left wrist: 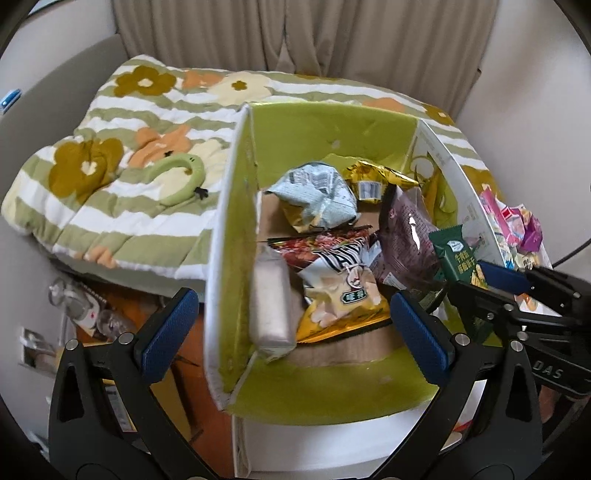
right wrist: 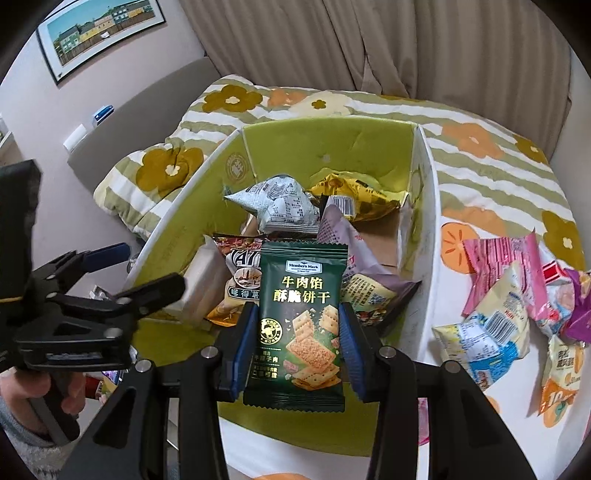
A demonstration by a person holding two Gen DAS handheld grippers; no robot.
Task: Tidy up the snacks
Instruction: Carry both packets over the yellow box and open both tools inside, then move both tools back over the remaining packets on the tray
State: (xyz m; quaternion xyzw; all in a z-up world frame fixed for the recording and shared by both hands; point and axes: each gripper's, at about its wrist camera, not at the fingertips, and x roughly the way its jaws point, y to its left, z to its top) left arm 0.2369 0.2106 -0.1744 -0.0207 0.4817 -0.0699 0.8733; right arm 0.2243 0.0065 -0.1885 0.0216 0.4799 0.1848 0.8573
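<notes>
Over the open green-lined box (right wrist: 325, 147) that sits on the bed, the right gripper (right wrist: 297, 347) holds a dark green cracker packet (right wrist: 301, 317) upright, its jaws pinching the packet's two long edges low down. In the left wrist view the same packet (left wrist: 456, 254) shows at the right, just above the box's near right corner, held by the right gripper (left wrist: 491, 280).

The left gripper (left wrist: 291, 325) hangs over the near left part of the box with its jaws spread wide and nothing pressed between them; the box's left wall and a pale pink packet (left wrist: 269, 306) lie in the gap below. In the right wrist view this gripper (right wrist: 122, 273) reaches in from the left, and a hand (right wrist: 44, 398) in a grey sleeve grips its handle.

Inside the box lie several snack bags: a pale blue-grey bag (left wrist: 317, 195) at the far side, a gold bag (left wrist: 373, 181) to its right, a purple-brown bag (left wrist: 402, 240) against the right wall, and a white and yellow bag (left wrist: 340, 288) on a red one near the middle. Brown cardboard shows on the box floor.

Outside the box, on the right, a loose pile of snacks (right wrist: 517, 306) in pink, white, blue and orange wrappers rests on the flowered quilt (right wrist: 480, 147). On the left of the quilt lies a light green ring-shaped object (left wrist: 177, 177). Beige curtains (left wrist: 295, 33) hang at the far side, and a framed picture (right wrist: 99, 33) is on the wall at far left.
</notes>
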